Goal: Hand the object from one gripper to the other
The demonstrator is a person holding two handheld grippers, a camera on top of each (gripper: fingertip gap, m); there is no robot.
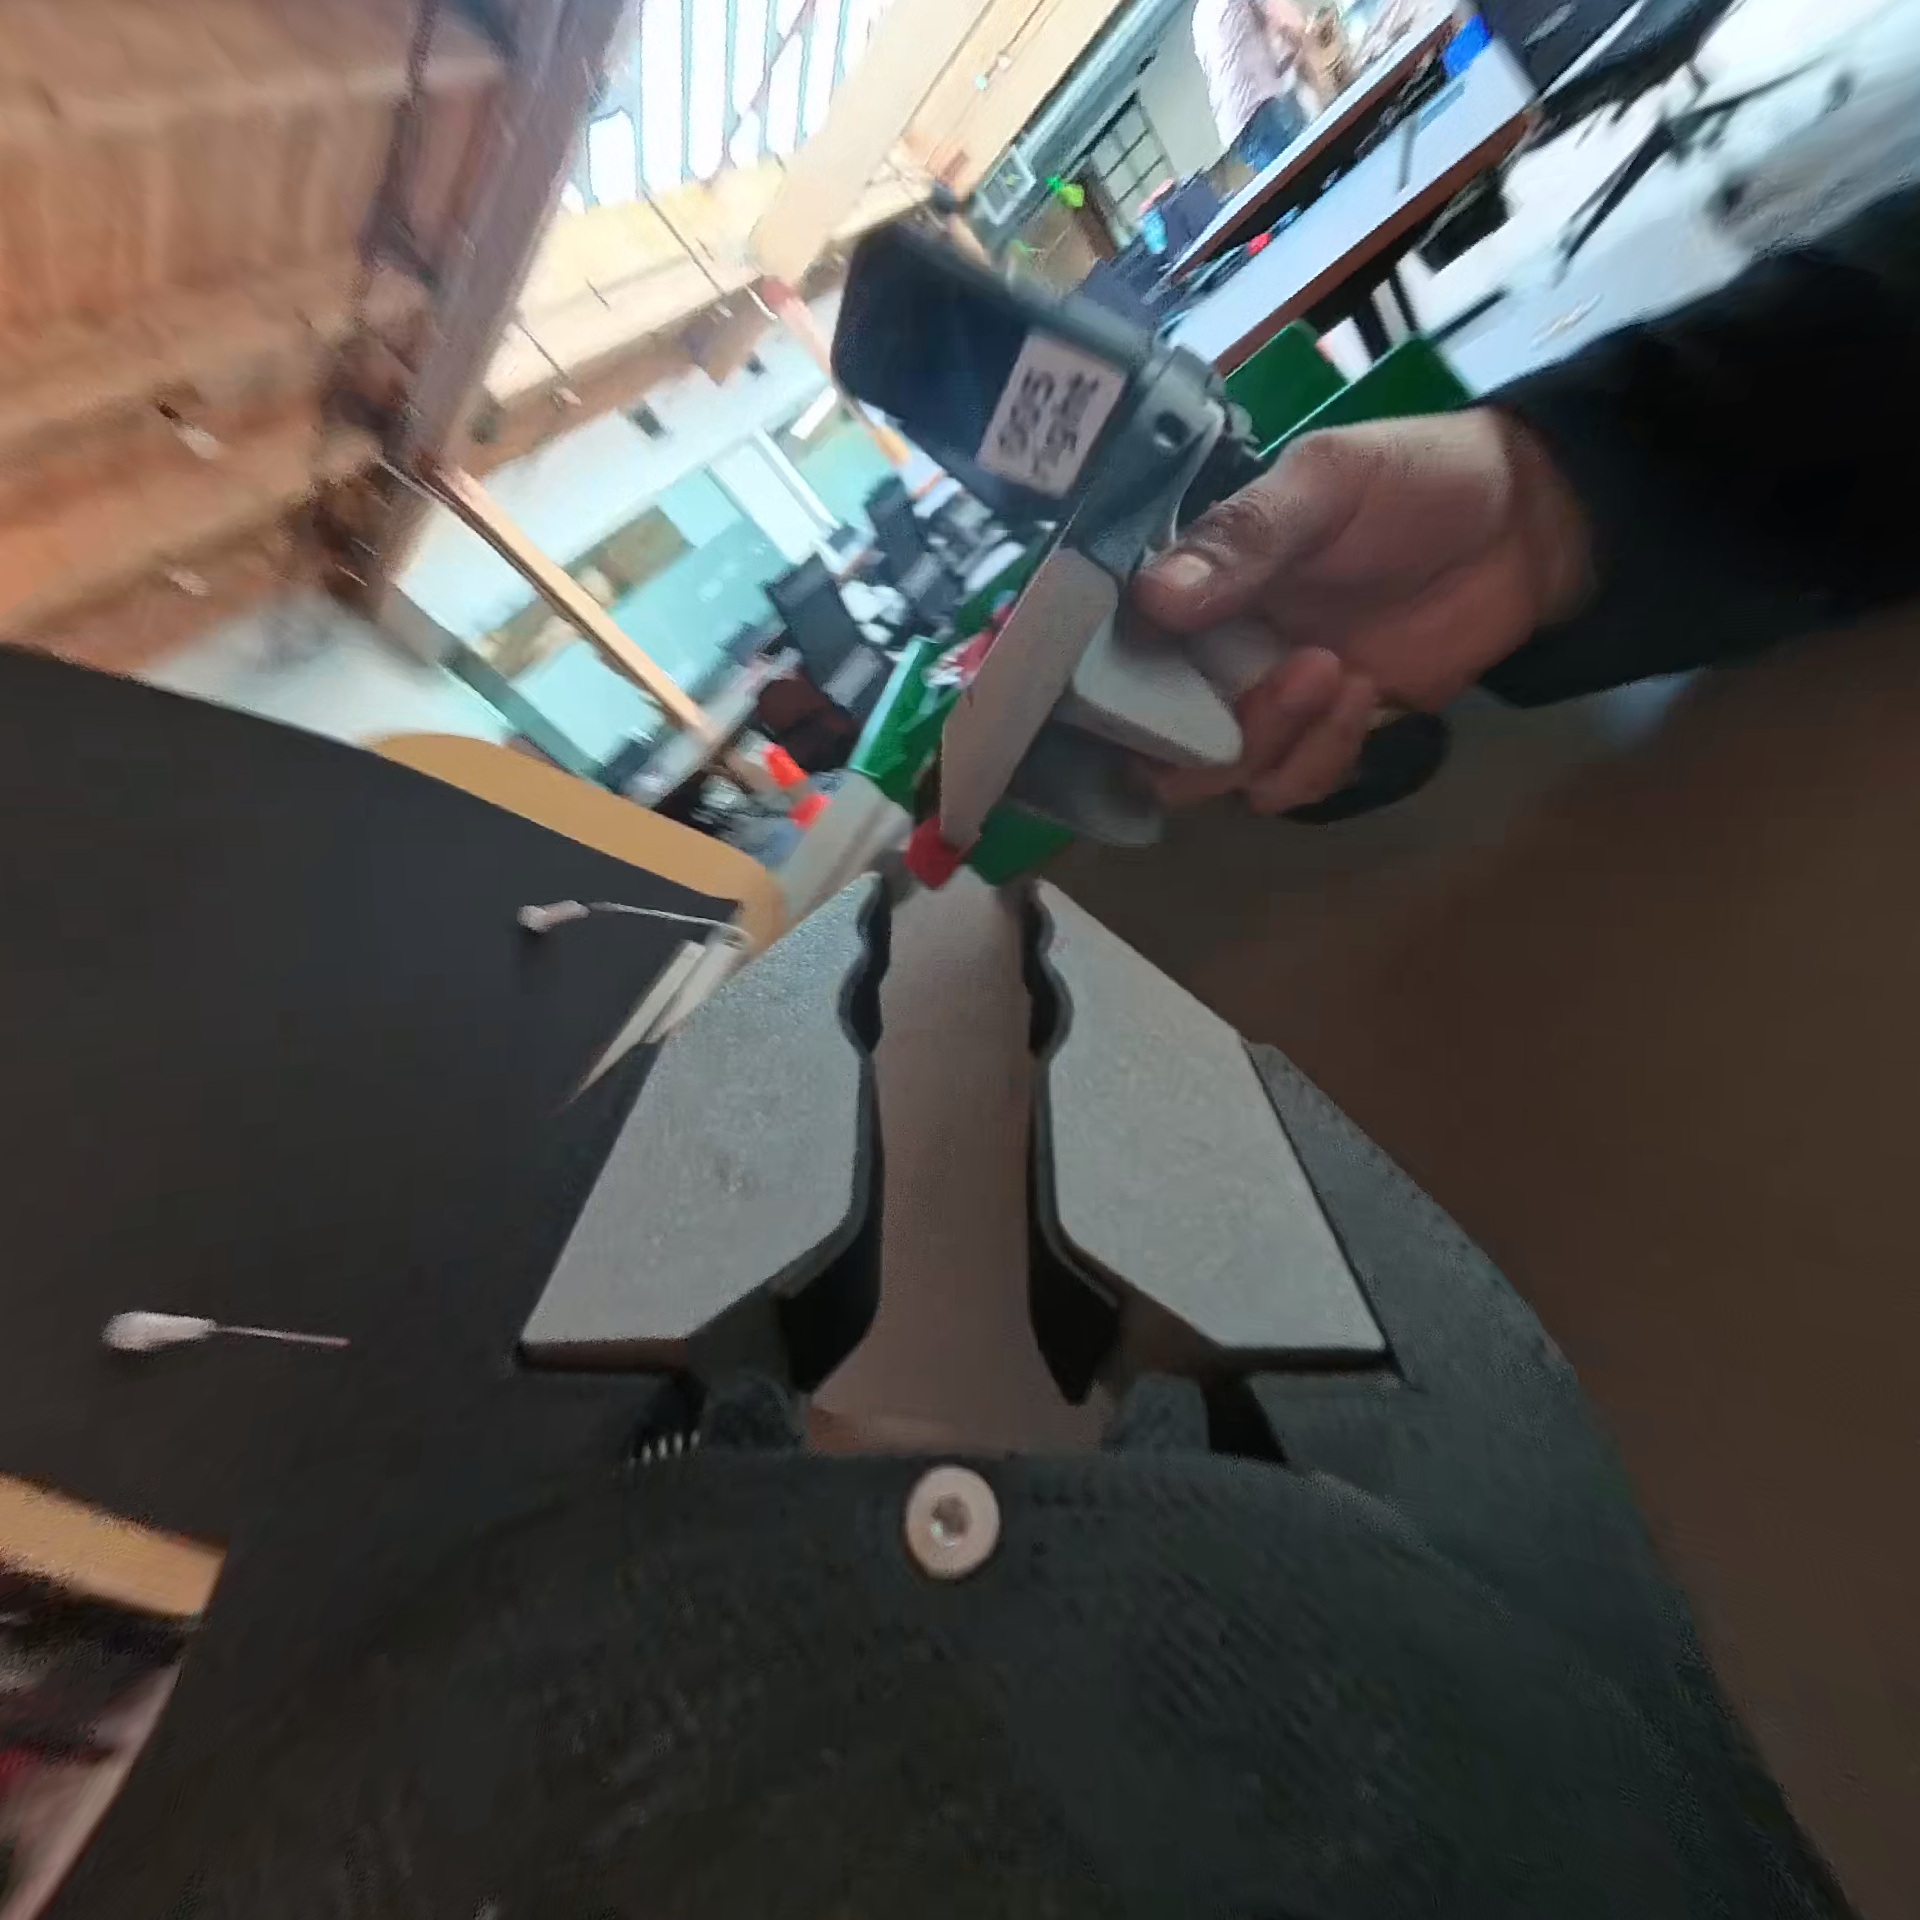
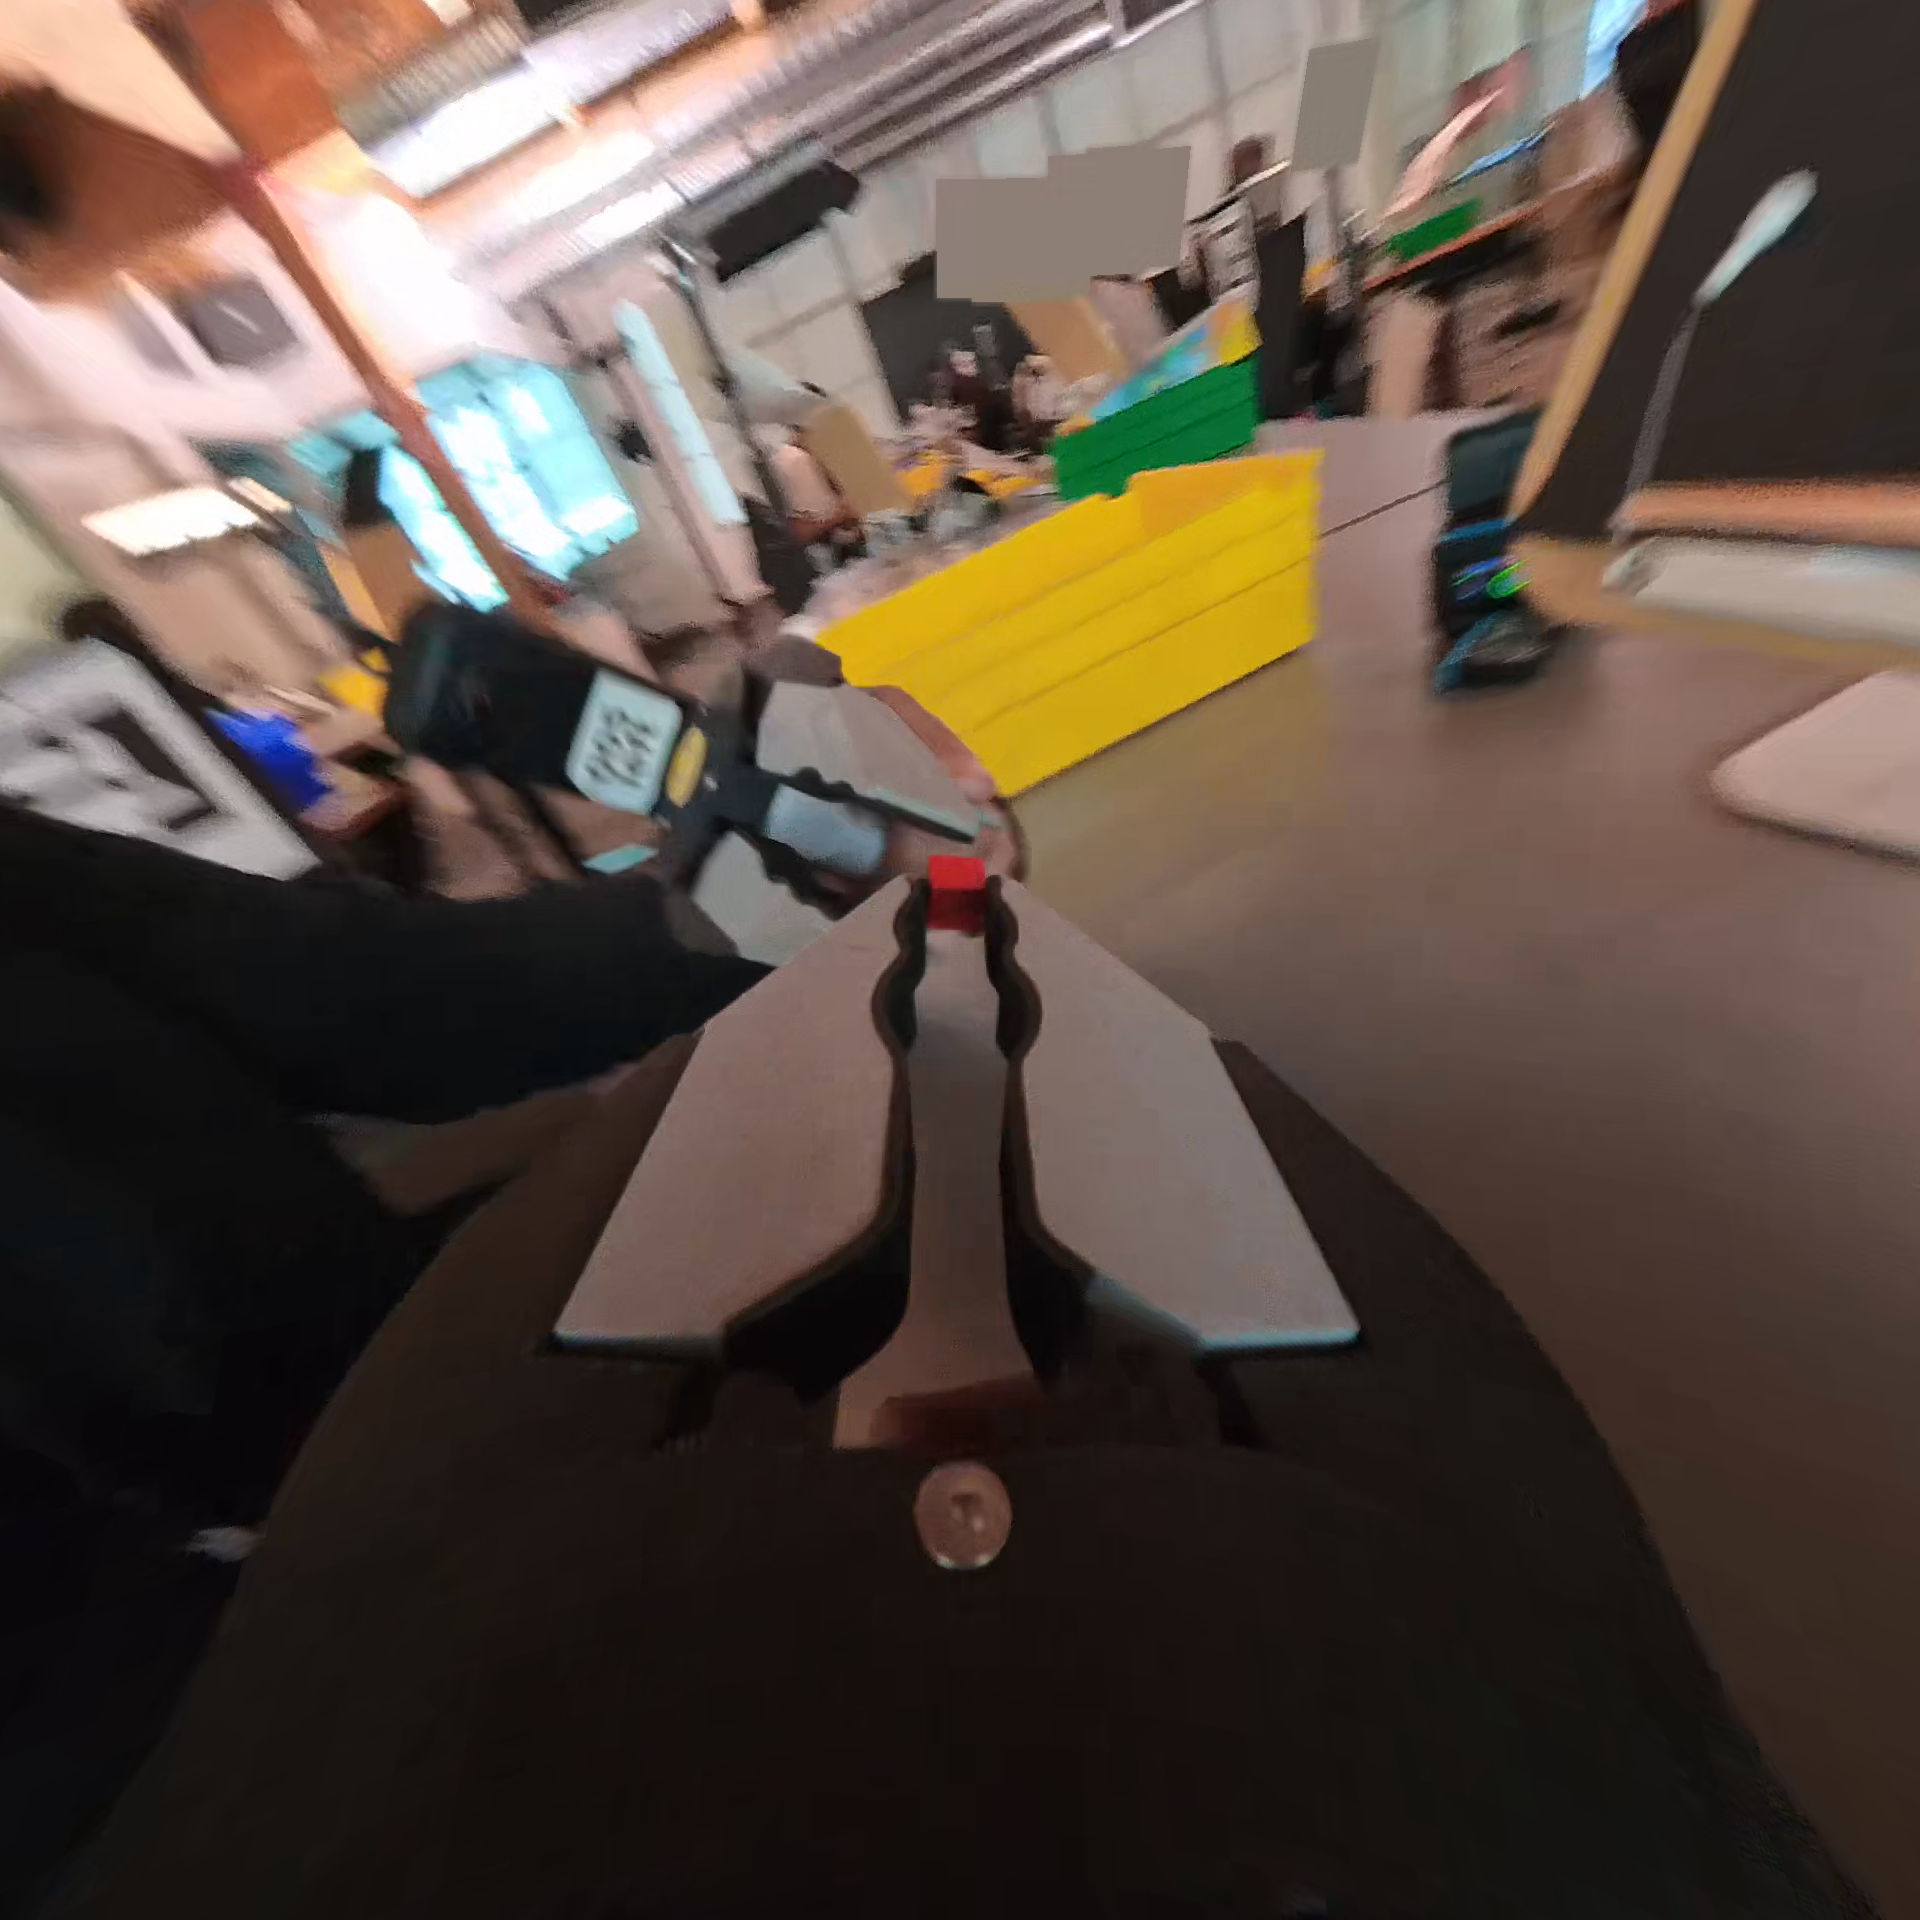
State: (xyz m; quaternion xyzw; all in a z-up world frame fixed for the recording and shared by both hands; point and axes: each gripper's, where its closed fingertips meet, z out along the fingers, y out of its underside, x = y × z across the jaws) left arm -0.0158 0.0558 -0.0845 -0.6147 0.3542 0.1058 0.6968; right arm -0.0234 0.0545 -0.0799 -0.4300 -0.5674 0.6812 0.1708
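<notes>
One red cube (image 2: 956, 900) pinched by right gripper (image 2: 954, 896); left gripper (image 1: 954, 914), spread, at 12 o'clock. Early release risks dropping it.

Both views are evenly lit by bright daylight. The backgrounds are smeared by motion blur, and wide-angle bending is seen toward the edges.

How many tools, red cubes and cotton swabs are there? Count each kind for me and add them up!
Tools: 2, the left tool and the right tool
Red cube: 1
Cotton swabs: 2, a near swab and a far swab, on the black mat
Total: 5
</notes>
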